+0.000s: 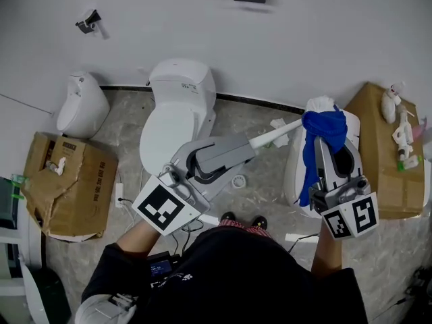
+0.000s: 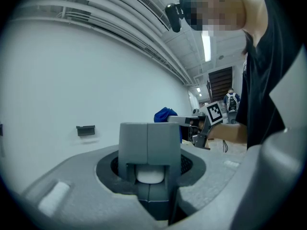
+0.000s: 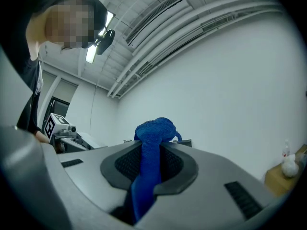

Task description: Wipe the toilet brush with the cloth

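Blue cloth [image 1: 324, 130], clamped in the right hand-held gripper [image 1: 329, 142], drapes over the toilet brush [image 1: 277, 135], which the left hand-held gripper [image 1: 247, 147] clamps; wiping is under way, and rubbing along the brush likely comes next.

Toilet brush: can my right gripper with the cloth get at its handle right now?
Probably yes. The right gripper is shut on the blue cloth, whose bunched top meets the far end of the toilet brush clamped in the left gripper. Nothing stands between them.

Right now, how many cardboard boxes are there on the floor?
2. One cardboard box stands at the left; the other is at the right, with small items on top. Others may be hidden.
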Action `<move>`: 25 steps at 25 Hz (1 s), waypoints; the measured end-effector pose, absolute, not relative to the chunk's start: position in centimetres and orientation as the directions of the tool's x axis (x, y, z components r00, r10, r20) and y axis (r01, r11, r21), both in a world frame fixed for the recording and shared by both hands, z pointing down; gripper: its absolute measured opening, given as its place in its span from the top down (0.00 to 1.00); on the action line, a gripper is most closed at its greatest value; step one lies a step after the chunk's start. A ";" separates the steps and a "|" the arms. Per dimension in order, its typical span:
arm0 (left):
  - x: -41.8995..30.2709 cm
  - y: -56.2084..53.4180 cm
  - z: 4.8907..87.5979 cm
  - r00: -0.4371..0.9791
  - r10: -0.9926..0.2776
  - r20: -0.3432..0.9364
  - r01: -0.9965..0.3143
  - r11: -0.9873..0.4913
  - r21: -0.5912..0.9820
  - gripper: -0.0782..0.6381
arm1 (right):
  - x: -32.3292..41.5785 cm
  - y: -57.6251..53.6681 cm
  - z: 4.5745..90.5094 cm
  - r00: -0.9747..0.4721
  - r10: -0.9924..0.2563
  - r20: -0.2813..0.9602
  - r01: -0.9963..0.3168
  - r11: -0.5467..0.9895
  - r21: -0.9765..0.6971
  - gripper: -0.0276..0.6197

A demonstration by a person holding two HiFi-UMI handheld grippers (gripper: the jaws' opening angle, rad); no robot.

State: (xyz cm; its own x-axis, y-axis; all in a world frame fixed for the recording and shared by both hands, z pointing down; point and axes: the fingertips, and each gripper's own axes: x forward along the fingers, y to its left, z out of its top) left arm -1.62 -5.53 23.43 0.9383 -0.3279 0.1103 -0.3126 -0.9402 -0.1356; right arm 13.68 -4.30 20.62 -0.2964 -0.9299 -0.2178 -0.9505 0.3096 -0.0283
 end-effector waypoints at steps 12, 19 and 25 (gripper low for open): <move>-1.3 -5.3 23.9 0.939 -0.321 0.122 -0.308 -0.945 -0.112 0.67 | 12.2 -3.1 22.5 -0.348 -0.924 -0.159 -0.933 0.359 -0.040 0.85; -1.8 -5.7 23.7 0.936 -0.332 0.117 -0.321 -0.941 -0.105 0.67 | 11.7 -3.2 22.9 -0.358 -0.923 -0.140 -0.929 0.367 -0.049 0.85; -1.8 -5.8 23.8 0.935 -0.335 0.119 -0.324 -0.940 -0.103 0.67 | 11.7 -3.3 23.2 -0.359 -0.924 -0.132 -0.928 0.368 -0.050 0.85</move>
State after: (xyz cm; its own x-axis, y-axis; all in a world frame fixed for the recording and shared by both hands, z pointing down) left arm -1.83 -5.77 23.84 0.9347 -0.3350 0.1187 -0.3240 -0.9404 -0.1028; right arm 11.70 -3.30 23.17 -0.3595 -0.9238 -0.1316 -0.9284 0.3683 -0.0497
